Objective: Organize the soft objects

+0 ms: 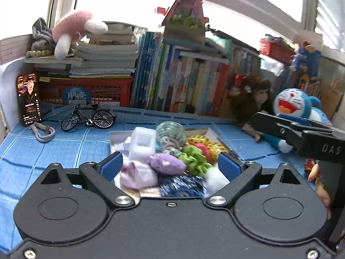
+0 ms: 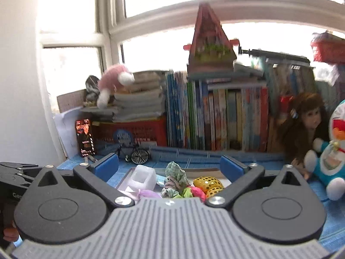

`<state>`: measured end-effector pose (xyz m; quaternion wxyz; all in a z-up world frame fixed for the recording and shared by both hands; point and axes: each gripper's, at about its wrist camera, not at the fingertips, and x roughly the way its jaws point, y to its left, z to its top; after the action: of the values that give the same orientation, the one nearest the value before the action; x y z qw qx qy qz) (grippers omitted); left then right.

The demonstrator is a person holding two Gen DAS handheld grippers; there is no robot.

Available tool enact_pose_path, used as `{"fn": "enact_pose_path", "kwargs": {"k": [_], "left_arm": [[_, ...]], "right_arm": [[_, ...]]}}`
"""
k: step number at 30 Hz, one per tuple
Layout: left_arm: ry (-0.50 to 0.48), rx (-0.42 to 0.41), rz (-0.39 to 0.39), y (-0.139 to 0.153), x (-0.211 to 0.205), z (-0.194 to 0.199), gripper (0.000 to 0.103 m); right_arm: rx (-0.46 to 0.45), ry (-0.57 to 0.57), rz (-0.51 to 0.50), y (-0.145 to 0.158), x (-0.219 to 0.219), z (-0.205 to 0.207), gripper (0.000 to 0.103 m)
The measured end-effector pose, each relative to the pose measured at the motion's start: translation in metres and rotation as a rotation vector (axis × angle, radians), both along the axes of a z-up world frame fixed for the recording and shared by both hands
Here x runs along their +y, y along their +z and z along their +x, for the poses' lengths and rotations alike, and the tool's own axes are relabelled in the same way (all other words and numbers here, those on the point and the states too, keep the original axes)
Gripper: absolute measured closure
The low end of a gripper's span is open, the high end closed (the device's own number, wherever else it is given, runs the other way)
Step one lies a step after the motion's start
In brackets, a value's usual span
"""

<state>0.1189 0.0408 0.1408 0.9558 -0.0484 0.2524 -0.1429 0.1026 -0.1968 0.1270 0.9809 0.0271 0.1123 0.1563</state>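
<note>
A shallow white tray (image 1: 114, 137) on the blue checked cloth holds several soft things: a white foam block (image 1: 142, 145), a green checked bundle (image 1: 170, 132), a lilac pouch (image 1: 167, 164), a green scrunchie (image 1: 194, 159), yellow sequin balls (image 1: 199, 139), a pink cloth (image 1: 138, 176) and a blue patterned piece (image 1: 181, 186). My left gripper (image 1: 170, 165) is open and empty just above the tray's near end. My right gripper (image 2: 170, 168) is open and empty, higher and behind the tray (image 2: 125, 179); it shows side-on in the left wrist view (image 1: 269, 122).
A Doraemon plush (image 1: 295, 105) and a brown-haired doll (image 1: 254, 101) lie at the right. A toy bicycle (image 1: 87, 117), a phone (image 1: 29, 99) and a strap (image 1: 43, 131) sit at the left. Books (image 1: 183, 82), a red basket (image 1: 86, 90) and a pink plush (image 1: 73, 29) line the back.
</note>
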Motion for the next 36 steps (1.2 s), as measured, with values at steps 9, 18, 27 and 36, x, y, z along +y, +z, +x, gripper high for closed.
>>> {"fn": "enact_pose_path", "kwargs": {"k": [9, 18, 27, 36], "left_arm": [[0.076, -0.108, 0.030, -0.043, -0.006, -0.097, 0.001], [0.193, -0.013, 0.098, -0.107, -0.006, -0.129, 0.000], [0.254, 0.114, 0.130, -0.144, -0.004, -0.116, 0.000], [0.264, 0.122, 0.172, -0.145, -0.010, -0.107, 0.000]], "right_arm": [[-0.104, -0.095, -0.038, -0.054, -0.002, -0.077, 0.000], [0.001, -0.183, -0.065, -0.119, -0.006, -0.103, 0.000], [0.101, -0.214, -0.146, -0.153, 0.006, -0.094, 0.000], [0.175, -0.220, -0.198, -0.169, 0.014, -0.087, 0.000]]}}
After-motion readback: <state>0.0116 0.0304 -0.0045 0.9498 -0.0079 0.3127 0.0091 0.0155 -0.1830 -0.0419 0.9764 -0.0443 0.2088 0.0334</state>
